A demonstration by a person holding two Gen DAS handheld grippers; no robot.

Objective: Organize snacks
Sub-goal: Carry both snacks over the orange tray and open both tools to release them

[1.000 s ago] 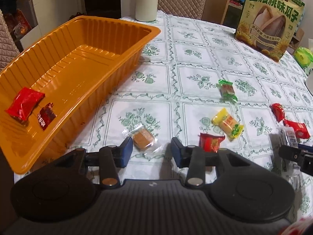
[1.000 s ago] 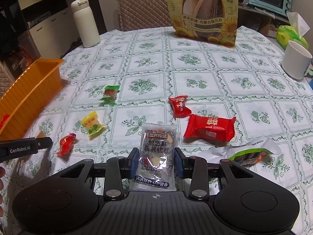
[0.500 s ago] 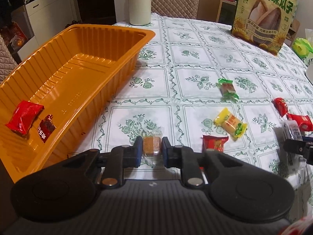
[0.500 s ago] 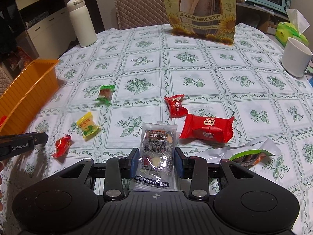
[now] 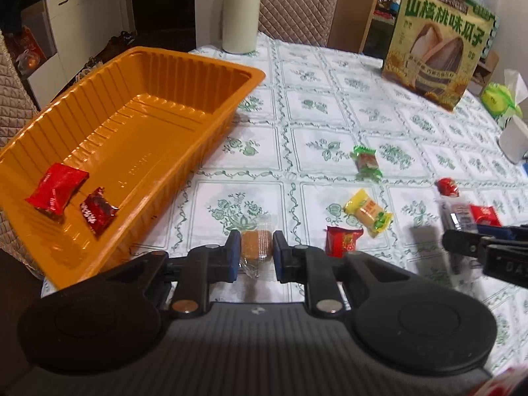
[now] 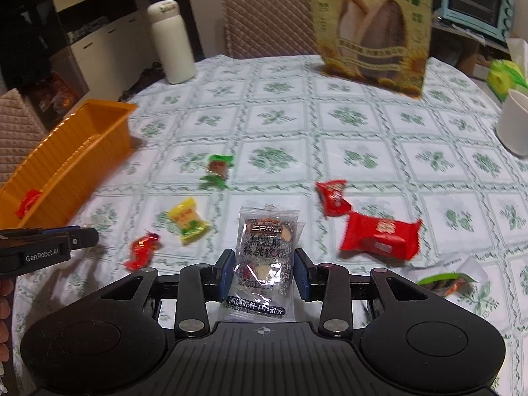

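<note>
Sitting at the left side of the table, the orange tray [image 5: 184, 76] is the landmark for everything else. Two red packets [image 5: 57, 188] lie inside it at its near end, side by side. Just right of the tray's near corner, the left gripper [image 5: 256, 251] has its blue pads pressed together on a brown biscuit in clear wrap [image 5: 256, 247]. Further right of the tray, on the green-patterned tablecloth [image 5: 313, 99], lie a small red candy [image 5: 343, 241], a yellow candy [image 5: 368, 212] and, behind them, a green candy [image 5: 365, 162]. Still further from the tray, the right gripper [image 6: 265, 270] is clamped on a dark walnut-cake packet [image 6: 267, 257], which stands upright between the pads. Right of that packet lie a red twisted candy [image 6: 332, 196], a bigger red packet [image 6: 381, 236] and a torn green wrapper [image 6: 444, 282]. Far behind the tray stand a white bottle [image 5: 240, 13] and, much more to the right, a big sunflower-seed bag [image 5: 439, 39].
</note>
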